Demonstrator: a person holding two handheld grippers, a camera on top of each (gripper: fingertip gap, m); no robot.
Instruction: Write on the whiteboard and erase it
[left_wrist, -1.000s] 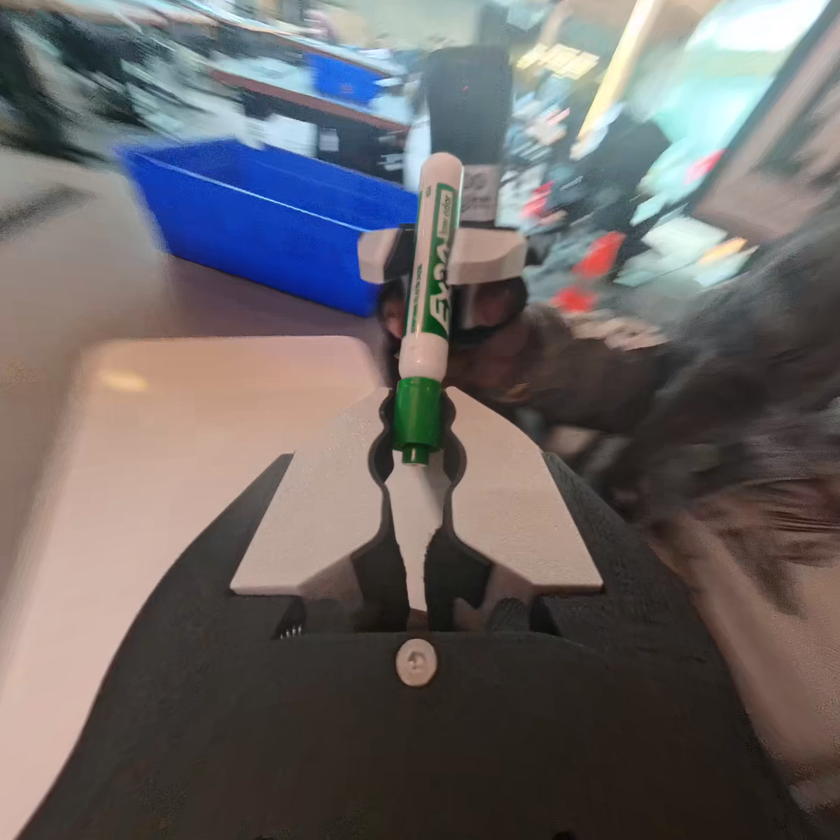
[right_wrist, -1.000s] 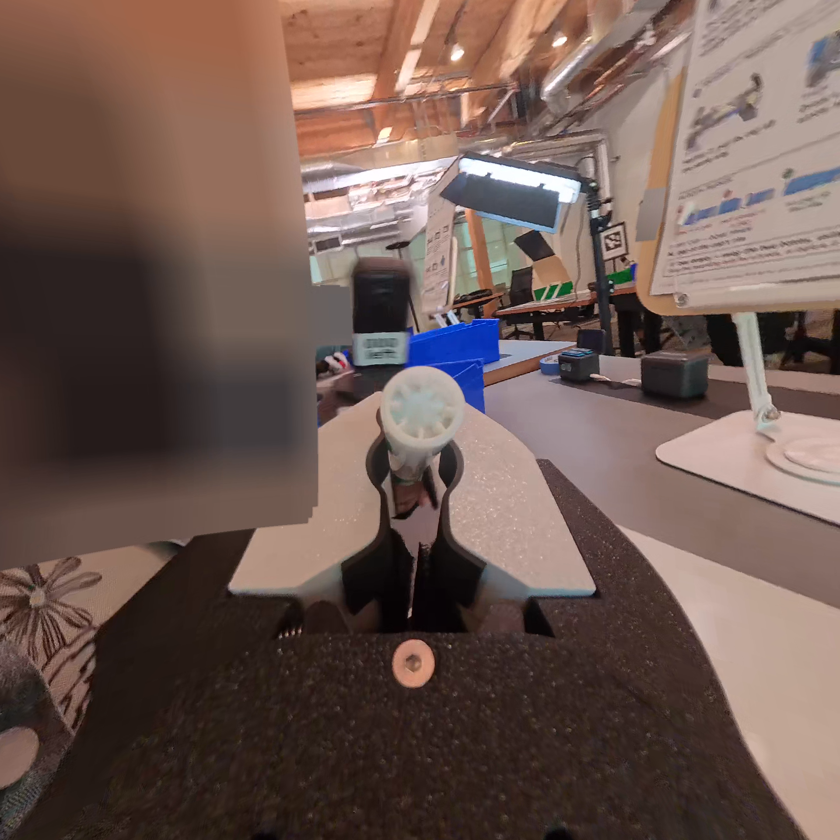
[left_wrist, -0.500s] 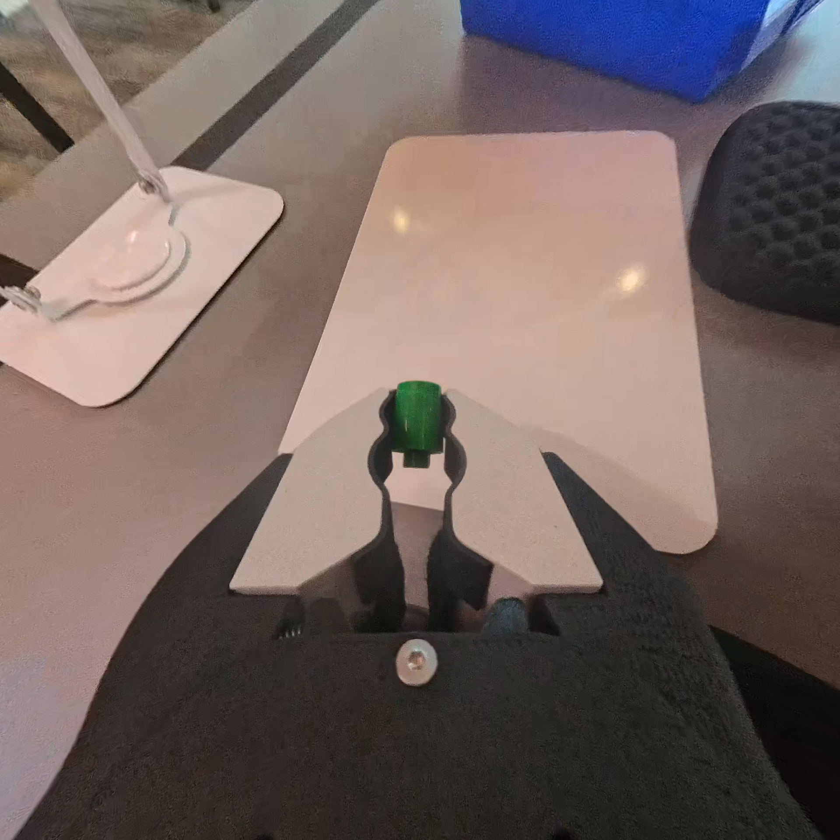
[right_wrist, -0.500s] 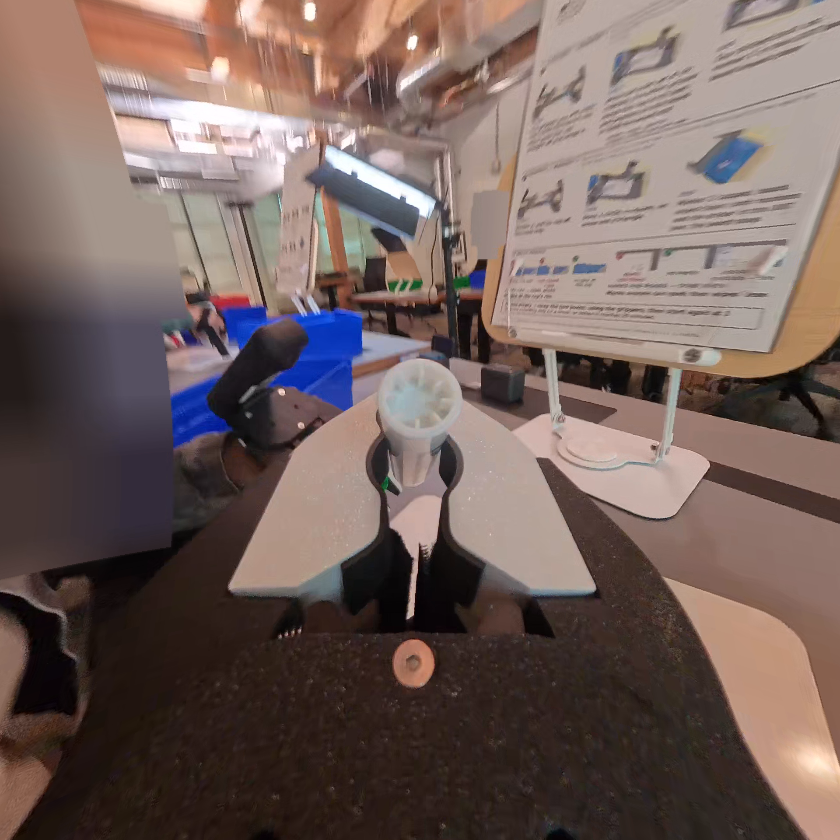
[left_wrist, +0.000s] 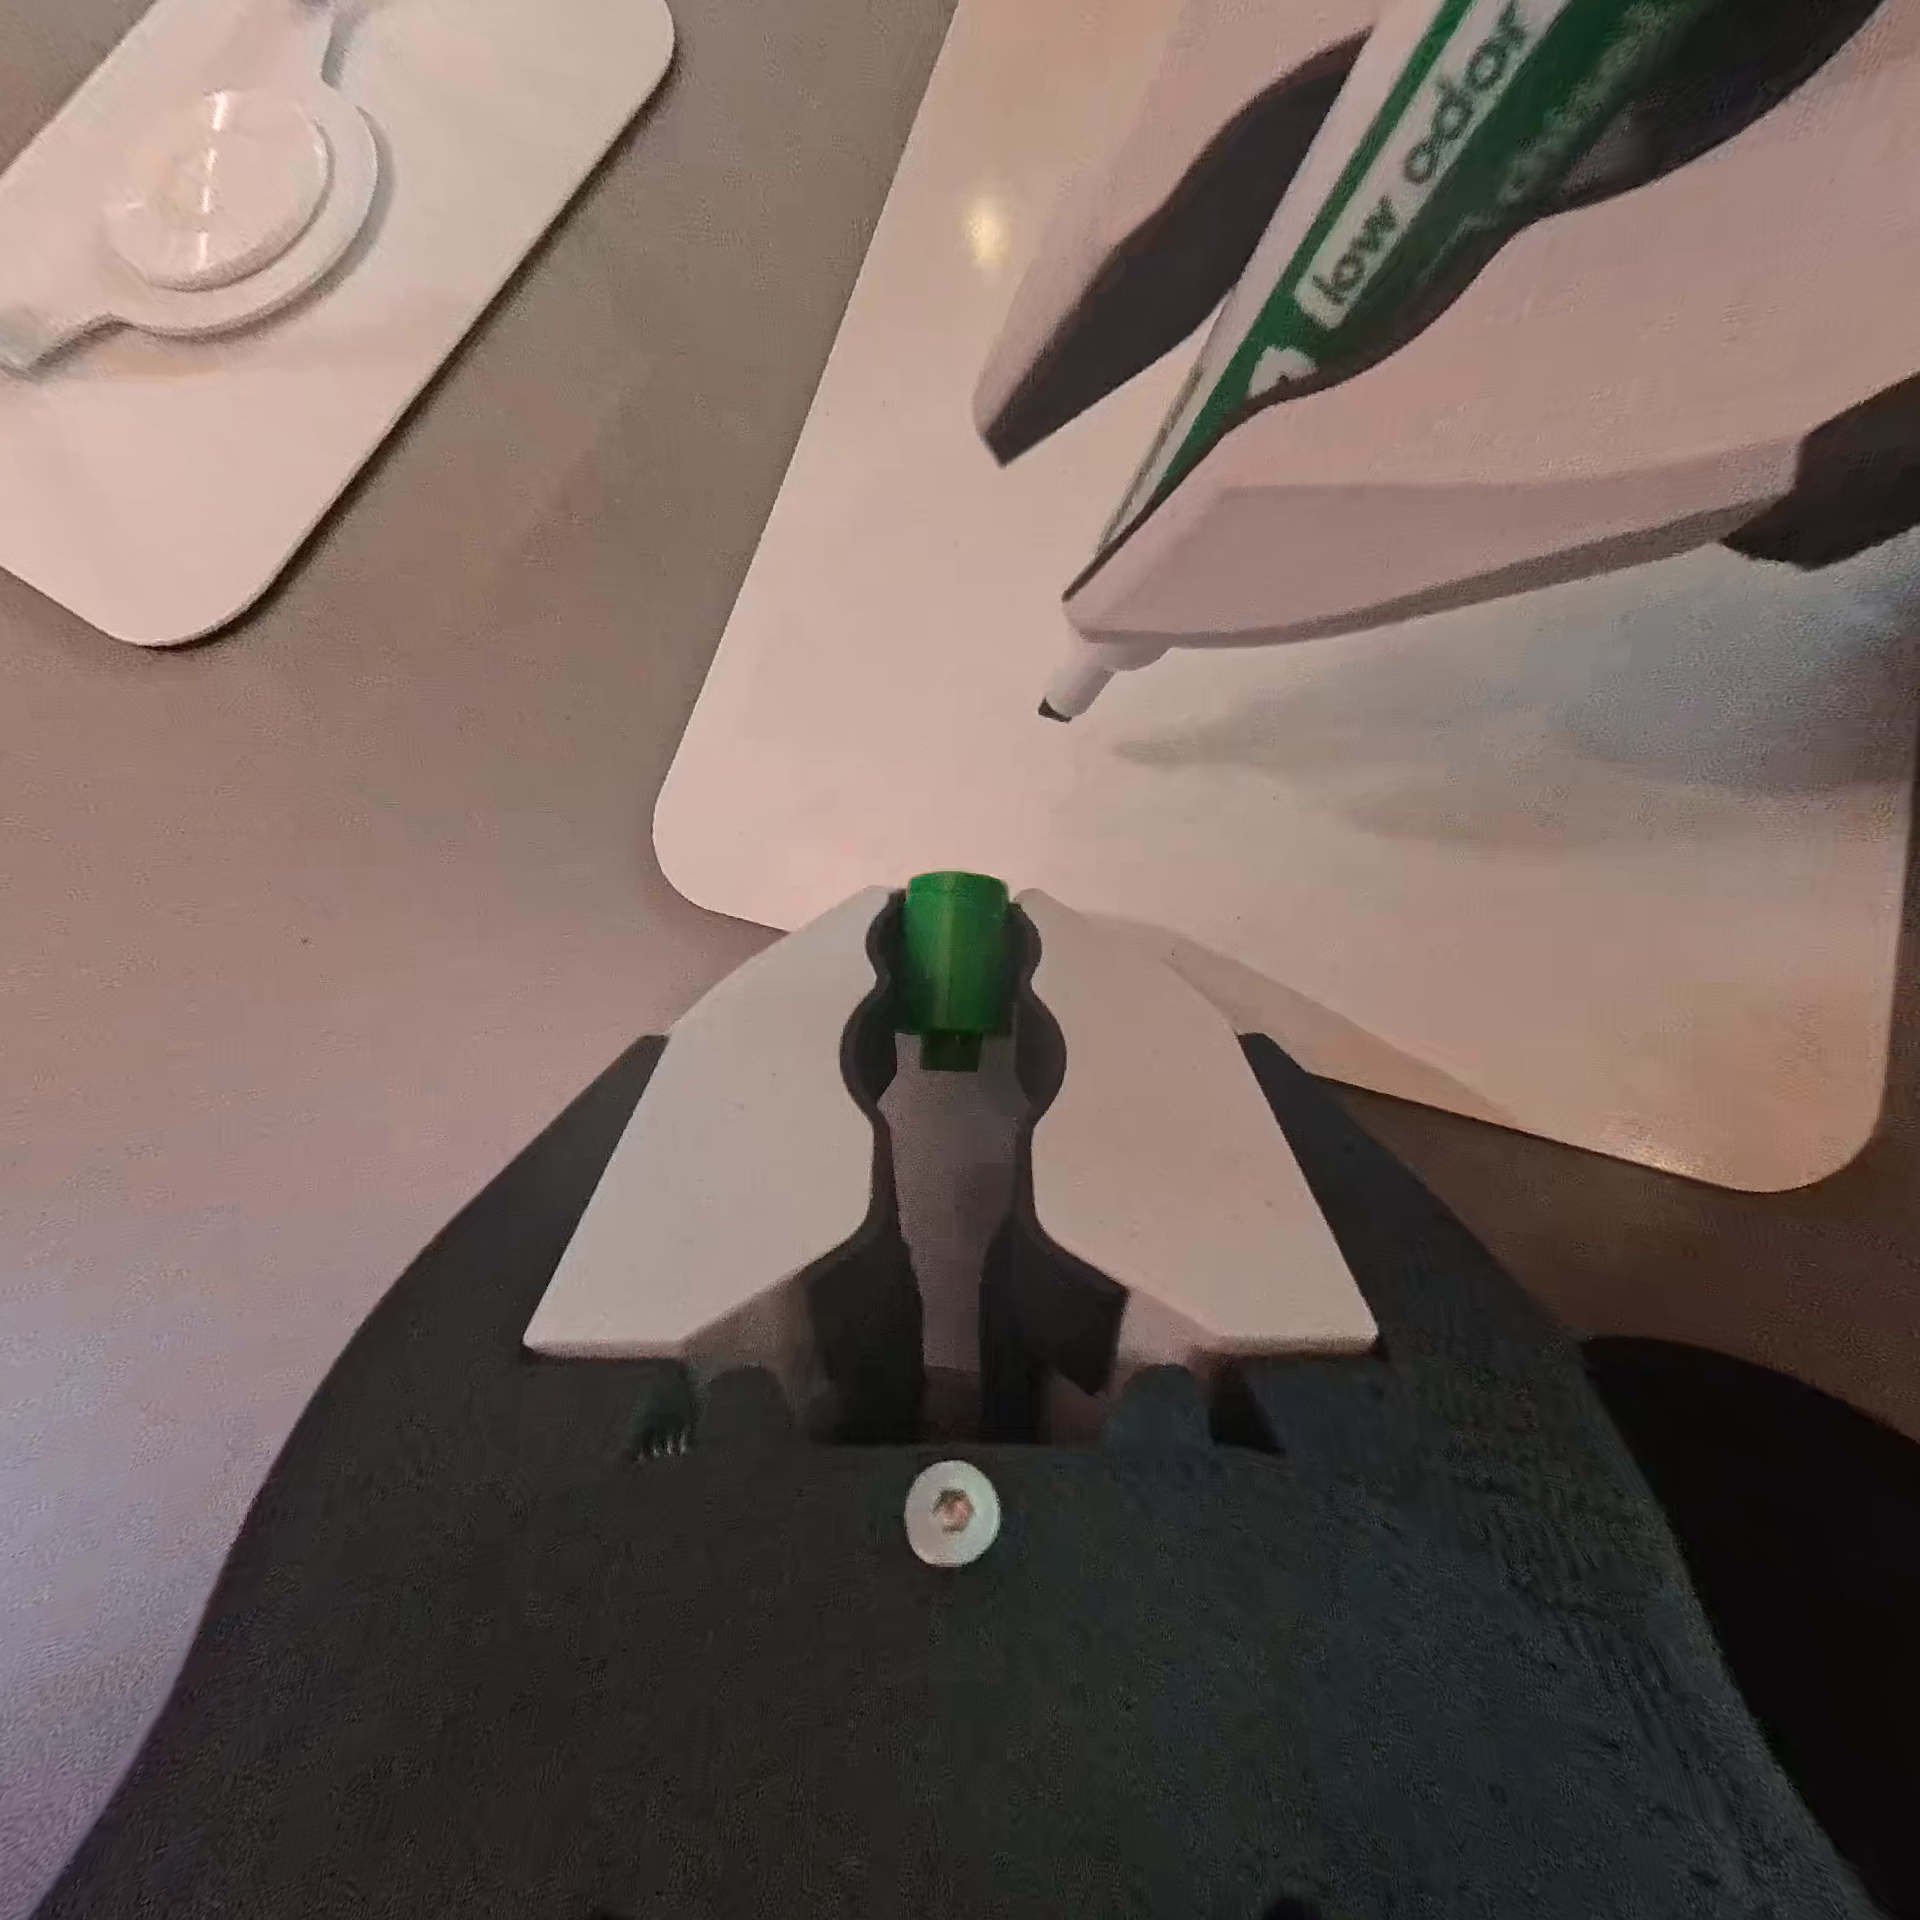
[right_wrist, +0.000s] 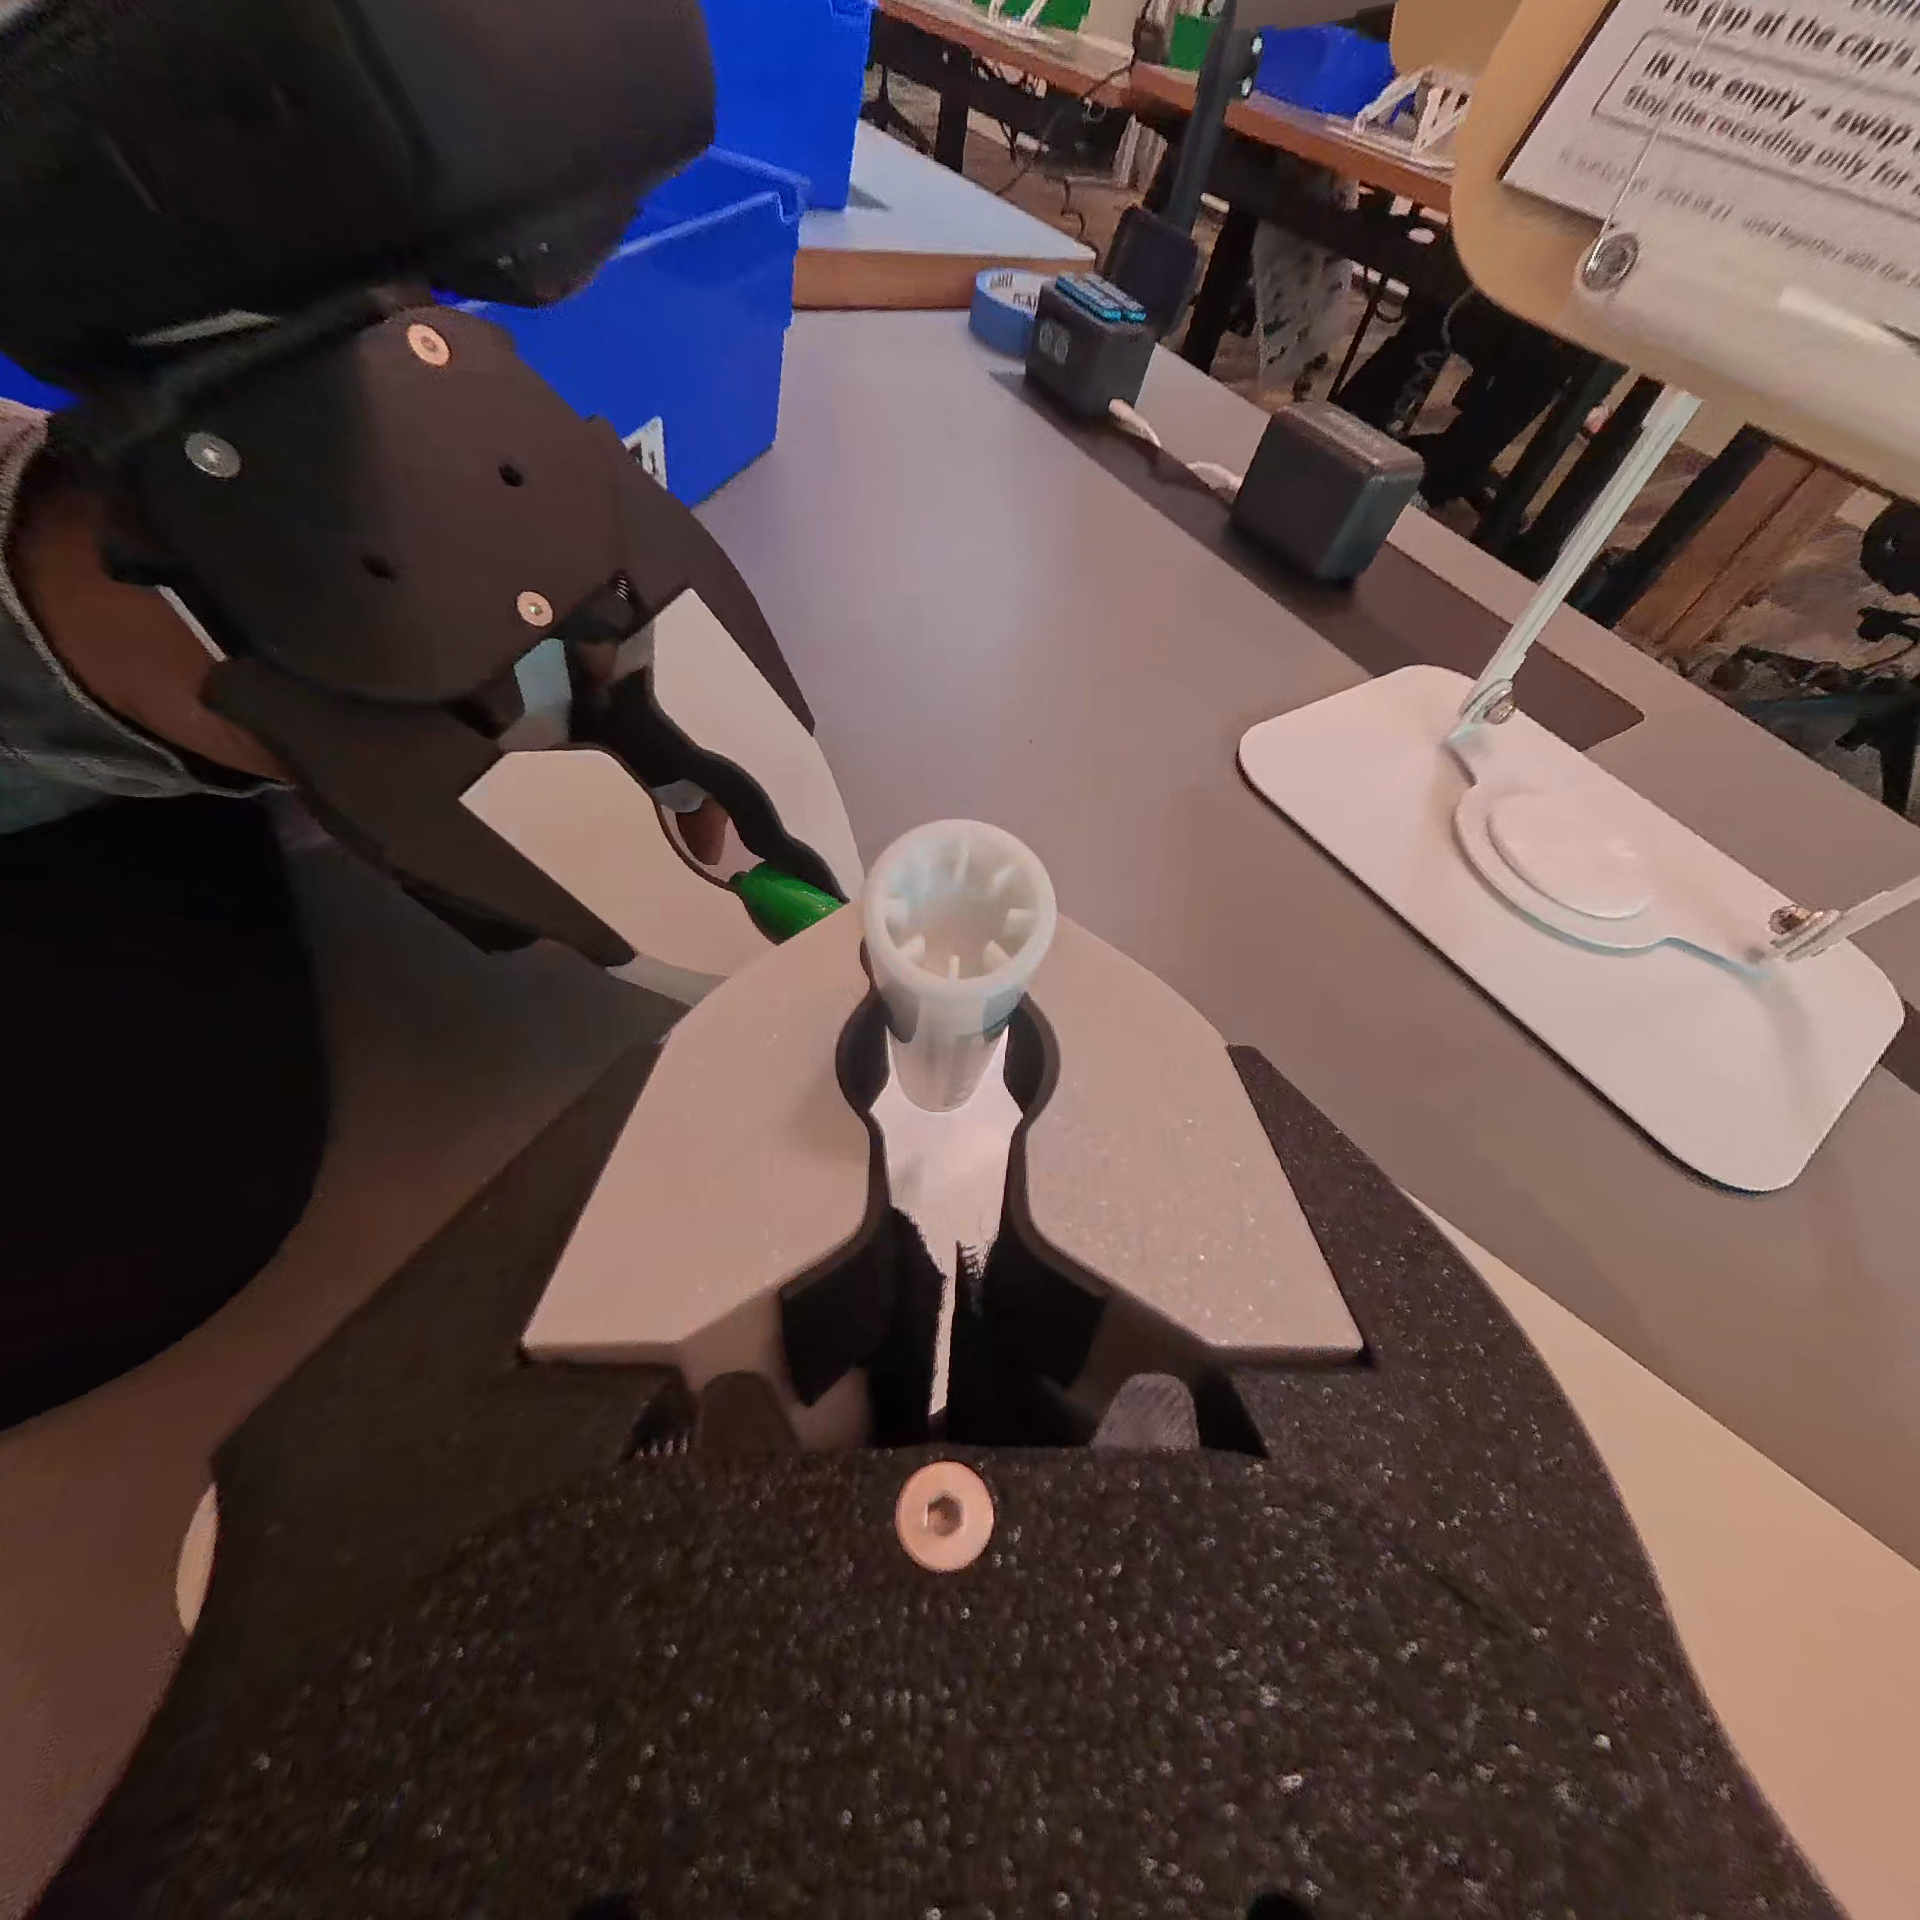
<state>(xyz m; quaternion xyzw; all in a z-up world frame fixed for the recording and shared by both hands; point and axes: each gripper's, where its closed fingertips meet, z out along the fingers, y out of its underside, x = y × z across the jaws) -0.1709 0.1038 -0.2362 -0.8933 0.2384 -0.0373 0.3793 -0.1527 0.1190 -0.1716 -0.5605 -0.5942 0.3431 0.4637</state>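
The table (left_wrist: 312, 935) fills the frame, with the whiteboard (left_wrist: 935, 468) at centre right. At upper right my right gripper (right_wrist: 951, 997) clamps the marker (left_wrist: 1382, 260), tip just above the whiteboard. My left gripper (left_wrist: 951, 966), lower centre, pinches the green cap (left_wrist: 951, 961).

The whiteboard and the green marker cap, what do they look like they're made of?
Whiteboard: a thin white sheet with rounded corners; glossy, since it mirrors ceiling lights. Coated metal or plastic, I cannot tell which.
Green marker cap: looks like moulded plastic, smooth with a soft sheen.
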